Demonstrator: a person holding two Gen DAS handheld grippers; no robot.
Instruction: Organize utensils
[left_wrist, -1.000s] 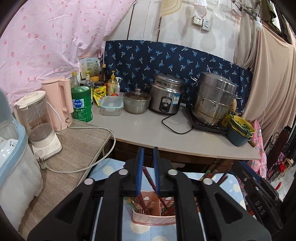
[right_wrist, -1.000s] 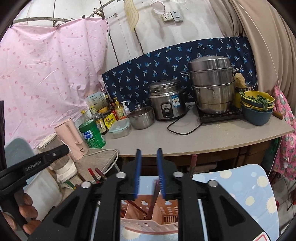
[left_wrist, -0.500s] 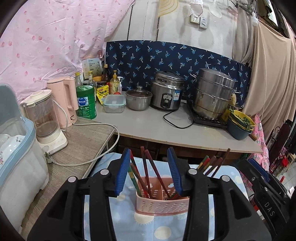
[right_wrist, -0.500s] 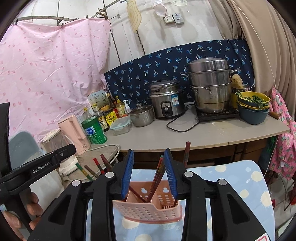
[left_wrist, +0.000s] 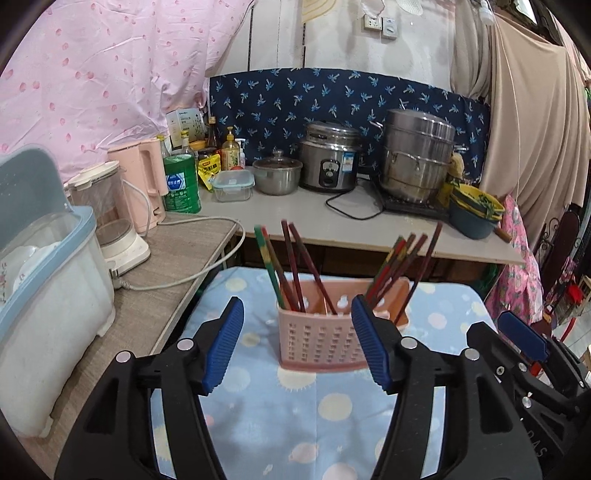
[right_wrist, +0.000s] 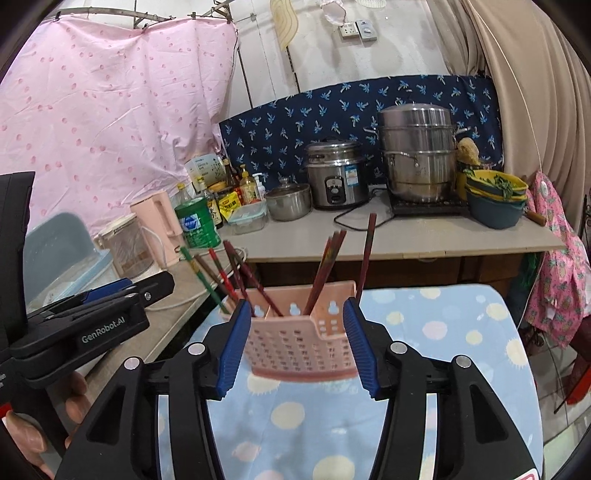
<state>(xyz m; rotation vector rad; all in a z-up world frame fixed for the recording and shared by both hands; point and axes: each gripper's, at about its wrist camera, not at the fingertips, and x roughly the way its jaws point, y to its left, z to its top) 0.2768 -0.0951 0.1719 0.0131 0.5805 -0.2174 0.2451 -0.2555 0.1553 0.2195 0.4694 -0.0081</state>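
A pink perforated plastic utensil basket (left_wrist: 321, 341) stands upright on a blue cloth with pastel dots (left_wrist: 280, 417). Dark red and green-banded chopsticks (left_wrist: 291, 266) lean left in its left compartment; another bunch of chopsticks (left_wrist: 402, 269) leans right in the right compartment.

Bright, even daylight with soft shadows; sharp centre, strong fisheye bending and dark vignetted corners in both views.

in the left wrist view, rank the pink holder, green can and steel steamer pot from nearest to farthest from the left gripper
1. pink holder: just ahead of the left gripper, on the spotted cloth.
2. green can: back left, beside the pink kettle.
3. steel steamer pot: far right, against the blue backdrop.
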